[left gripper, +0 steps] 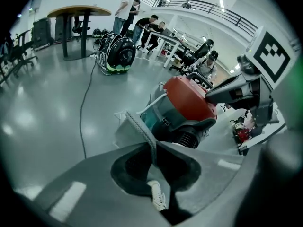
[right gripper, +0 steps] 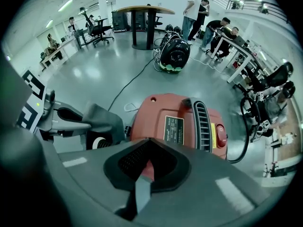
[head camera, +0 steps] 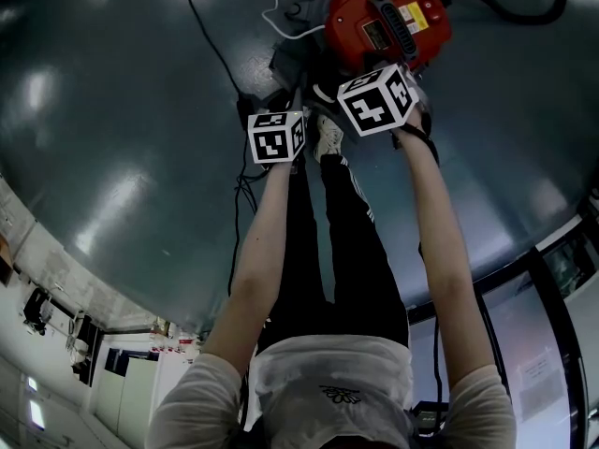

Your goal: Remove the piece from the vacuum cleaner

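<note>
Vacuum cleaner (head camera: 384, 17) sits on the floor (head camera: 112, 110); only the left gripper (left gripper: 154, 144) view shows that gripper clenched on its grey-edged white piece (left gripper: 128, 126), while the right gripper (right gripper: 149, 141) is pinched closed at the red lid (right gripper: 156, 112).

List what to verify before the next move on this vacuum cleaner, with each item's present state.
1. Left gripper jaws shut on the grey piece: ok.
2. The grey piece free of the vacuum cleaner: cannot tell.
3. Right gripper jaws together, holding nothing, at the red lid: ok.
4. Black cable clear of the person's feet: cannot tell.
5. Bystanders well away: ok.
</note>
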A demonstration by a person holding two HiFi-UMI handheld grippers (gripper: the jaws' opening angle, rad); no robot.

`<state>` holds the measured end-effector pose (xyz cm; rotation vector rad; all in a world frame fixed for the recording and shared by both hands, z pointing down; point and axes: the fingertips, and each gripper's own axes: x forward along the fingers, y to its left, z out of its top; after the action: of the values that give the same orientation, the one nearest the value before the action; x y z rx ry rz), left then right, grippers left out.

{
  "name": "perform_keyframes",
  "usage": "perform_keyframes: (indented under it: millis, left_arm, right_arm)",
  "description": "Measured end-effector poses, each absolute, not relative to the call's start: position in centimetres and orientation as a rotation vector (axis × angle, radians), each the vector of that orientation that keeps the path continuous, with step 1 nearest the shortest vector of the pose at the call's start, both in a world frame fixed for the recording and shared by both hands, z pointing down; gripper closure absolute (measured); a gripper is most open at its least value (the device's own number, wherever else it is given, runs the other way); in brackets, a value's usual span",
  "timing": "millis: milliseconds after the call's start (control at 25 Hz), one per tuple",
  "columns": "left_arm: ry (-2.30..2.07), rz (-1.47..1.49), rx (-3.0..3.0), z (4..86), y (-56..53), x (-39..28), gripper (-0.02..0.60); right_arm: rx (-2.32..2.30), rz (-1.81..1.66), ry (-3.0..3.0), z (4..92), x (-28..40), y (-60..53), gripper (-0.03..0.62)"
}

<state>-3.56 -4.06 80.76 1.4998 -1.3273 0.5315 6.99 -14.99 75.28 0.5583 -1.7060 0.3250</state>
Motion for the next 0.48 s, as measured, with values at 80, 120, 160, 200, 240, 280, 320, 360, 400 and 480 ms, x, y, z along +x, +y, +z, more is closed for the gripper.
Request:
perform_keyframes:
  millis: [80,120,160,200,240,280,320,360,400,480]
  left_arm:
    - [-1.323,0.532,1.497,80.7,-3.8,-3.5,0.557]
    - [-1.321,0.533,1.495,80.7,-3.7,-3.6,0.557]
    - [-1.322,0.532,1.491,80.7,-3.6,-3.7,0.557]
    - [-1.326,0.528,1.485,80.6,-3.5,-3.7,0.557]
    - [-1.333,0.522,1.475,80.6,-3.4,-3.8,0.557]
    - [-1.342,0.514,1.464,80.6,-3.3,-3.8,0.557]
    - [-1.35,0.507,1.454,80.6,-3.1,-3.7,0.557]
    - [-1.356,0.503,1.445,80.7,-3.0,-3.7,0.557]
    - [-1.359,0.502,1.441,80.7,-2.8,-3.6,0.557]
    - [-1.356,0.503,1.439,80.7,-2.7,-3.6,0.557]
  right_arm:
    - [0.553,0.334,-1.698,75.2,7.0,-15.0,0.58]
    - [0.548,0.336,-1.692,75.2,7.0,-14.9,0.58]
    - [0.54,0.336,-1.686,75.2,6.9,-14.9,0.58]
    - [0.531,0.334,-1.679,75.2,6.8,-14.9,0.58]
    - [0.524,0.333,-1.672,75.2,6.8,-15.0,0.58]
    - [0.52,0.334,-1.664,75.2,6.8,-15.0,0.58]
    - [0.518,0.34,-1.657,75.2,6.8,-15.1,0.58]
    - [0.517,0.348,-1.65,75.2,6.8,-15.1,0.58]
    - [0.516,0.357,-1.644,75.2,6.8,-15.0,0.58]
    - [0.511,0.363,-1.635,75.2,6.8,-15.0,0.58]
